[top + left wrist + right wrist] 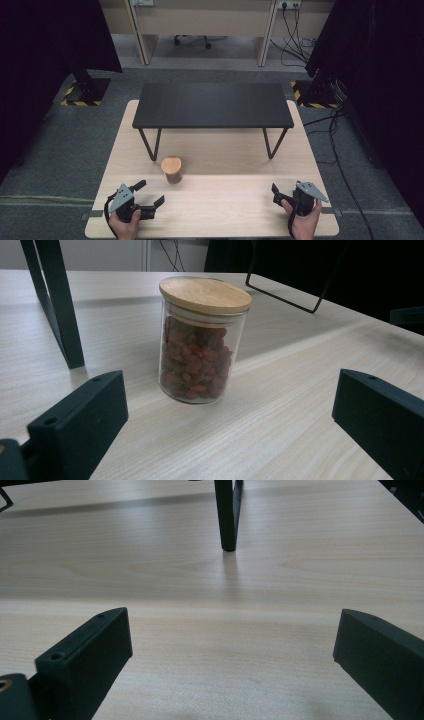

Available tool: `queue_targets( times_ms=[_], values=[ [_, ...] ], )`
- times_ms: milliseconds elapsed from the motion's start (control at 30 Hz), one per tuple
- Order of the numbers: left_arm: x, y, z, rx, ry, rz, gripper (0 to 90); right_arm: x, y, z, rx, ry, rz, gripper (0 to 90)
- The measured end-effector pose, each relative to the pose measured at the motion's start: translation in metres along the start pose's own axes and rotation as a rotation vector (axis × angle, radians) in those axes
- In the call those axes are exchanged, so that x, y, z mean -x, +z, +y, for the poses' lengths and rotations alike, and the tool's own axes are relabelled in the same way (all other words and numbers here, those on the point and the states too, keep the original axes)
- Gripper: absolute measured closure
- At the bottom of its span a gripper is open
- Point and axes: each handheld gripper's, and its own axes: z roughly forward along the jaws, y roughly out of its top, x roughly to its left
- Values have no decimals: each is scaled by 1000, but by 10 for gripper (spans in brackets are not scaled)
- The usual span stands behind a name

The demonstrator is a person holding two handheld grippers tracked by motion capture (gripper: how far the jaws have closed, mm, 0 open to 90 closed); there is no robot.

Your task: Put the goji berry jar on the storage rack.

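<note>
My left gripper (pixel 150 194), jaws spread, faces the lidded jar (pixel 202 337) on the bench (pixel 225 200); my right gripper (pixel 281 196) spread too.

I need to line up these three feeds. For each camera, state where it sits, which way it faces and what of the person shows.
High view: above the person's side, looking forward and down at the table; both hands, left gripper and right gripper.
Left gripper view: rides the left gripper, facing the jar; its open jaws.
Right gripper view: rides the right gripper, facing a black stand leg; open jaws.
Shared: high and left gripper views both show the jar.
</note>
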Motion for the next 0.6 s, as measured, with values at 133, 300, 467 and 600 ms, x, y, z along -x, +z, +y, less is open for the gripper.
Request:
queue_targets(
  times_ms=[133, 300, 467, 600],
  values=[
    [0, 1, 3, -17, 1, 1, 6, 1, 0, 1, -3, 7, 1, 23],
    [4, 6, 10, -56, 13, 17, 17, 2, 1, 1, -5, 19, 0, 22],
    [11, 13, 15, -87, 20, 37, 23, 1, 1, 1, -3, 24, -3, 23],
    [19, 29, 23, -120, 23, 59, 14, 2, 1, 1, -5, 29, -1, 23]
  ],
)
